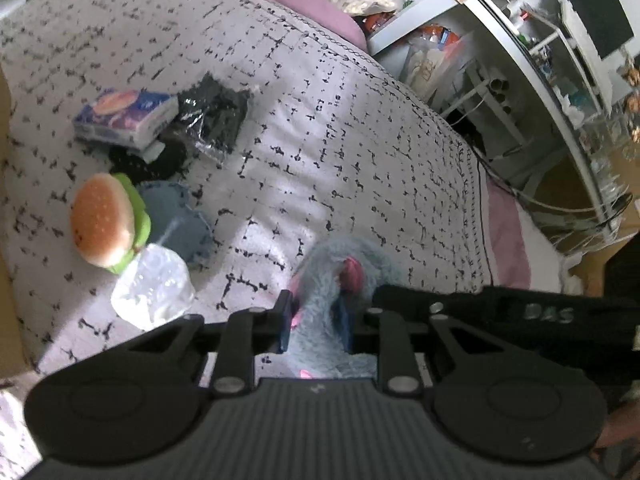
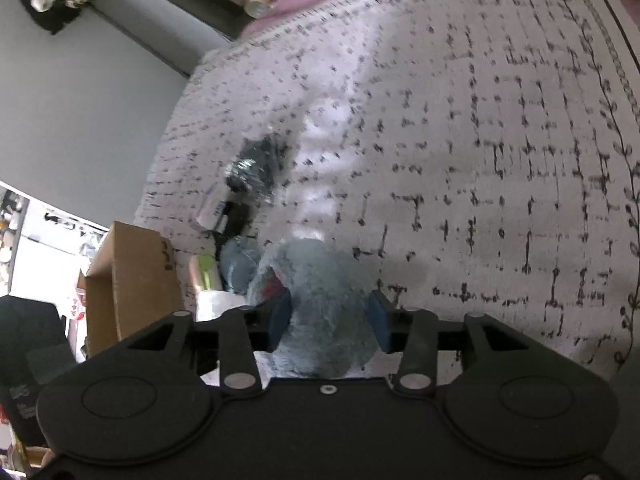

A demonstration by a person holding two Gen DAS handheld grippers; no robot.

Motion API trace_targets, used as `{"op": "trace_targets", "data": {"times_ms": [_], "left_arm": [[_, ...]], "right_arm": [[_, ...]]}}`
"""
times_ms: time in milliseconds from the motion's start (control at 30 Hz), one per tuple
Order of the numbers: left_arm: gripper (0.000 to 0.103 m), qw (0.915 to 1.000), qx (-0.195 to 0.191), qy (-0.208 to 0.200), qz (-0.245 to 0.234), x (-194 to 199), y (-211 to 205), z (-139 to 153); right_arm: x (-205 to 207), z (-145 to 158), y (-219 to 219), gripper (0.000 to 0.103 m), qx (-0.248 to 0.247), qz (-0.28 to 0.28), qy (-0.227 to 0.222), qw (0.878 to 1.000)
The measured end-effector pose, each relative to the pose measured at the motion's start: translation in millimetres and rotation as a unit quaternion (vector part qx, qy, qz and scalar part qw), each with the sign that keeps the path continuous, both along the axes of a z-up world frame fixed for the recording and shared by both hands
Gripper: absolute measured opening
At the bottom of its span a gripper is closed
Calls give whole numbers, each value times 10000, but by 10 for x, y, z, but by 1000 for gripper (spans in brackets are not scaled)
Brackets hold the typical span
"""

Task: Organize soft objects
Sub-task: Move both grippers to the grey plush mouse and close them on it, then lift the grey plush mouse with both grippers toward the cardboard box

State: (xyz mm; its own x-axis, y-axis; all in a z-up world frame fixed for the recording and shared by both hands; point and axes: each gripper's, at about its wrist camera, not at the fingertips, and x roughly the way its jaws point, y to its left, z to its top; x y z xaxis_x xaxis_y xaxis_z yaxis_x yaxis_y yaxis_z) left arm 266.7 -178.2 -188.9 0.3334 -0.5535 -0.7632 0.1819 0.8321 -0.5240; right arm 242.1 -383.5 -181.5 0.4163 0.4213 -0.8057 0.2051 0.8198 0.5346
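A fluffy grey-blue plush toy [image 1: 320, 296] with pink parts is held above the patterned bedspread [image 1: 360, 140]. My left gripper [image 1: 316, 320] is shut on it. My right gripper [image 2: 328, 320] is shut on the same plush toy [image 2: 320, 300] from its other side. On the bed's left lie a burger plush [image 1: 104, 224], a blue soft item [image 1: 180, 216], a tissue pack [image 1: 124, 116], a black wrapped packet [image 1: 216, 120] and a clear plastic bottle [image 1: 152, 284].
A cardboard box [image 2: 128, 280] stands at the bed's left edge. A cluttered white desk [image 1: 540, 92] and cables stand to the right of the bed. A pink sheet [image 1: 304, 4] and bags lie at the far end.
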Motion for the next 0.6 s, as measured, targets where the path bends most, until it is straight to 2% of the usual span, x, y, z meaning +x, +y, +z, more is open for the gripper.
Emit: {"op": "trace_targets", "data": {"times_ms": [100, 167, 600], "left_arm": [[20, 9998, -125, 109, 78, 17, 60, 3], [20, 9999, -113, 44, 76, 0, 77, 55], [19, 9983, -307, -453, 205, -74, 251, 396]], "right_arm": [[4, 48, 38, 27, -79, 36, -61, 9999], [-2, 119, 84, 25, -172, 158, -129, 9996], [-41, 563, 283, 25, -548, 389, -744, 9950]]}}
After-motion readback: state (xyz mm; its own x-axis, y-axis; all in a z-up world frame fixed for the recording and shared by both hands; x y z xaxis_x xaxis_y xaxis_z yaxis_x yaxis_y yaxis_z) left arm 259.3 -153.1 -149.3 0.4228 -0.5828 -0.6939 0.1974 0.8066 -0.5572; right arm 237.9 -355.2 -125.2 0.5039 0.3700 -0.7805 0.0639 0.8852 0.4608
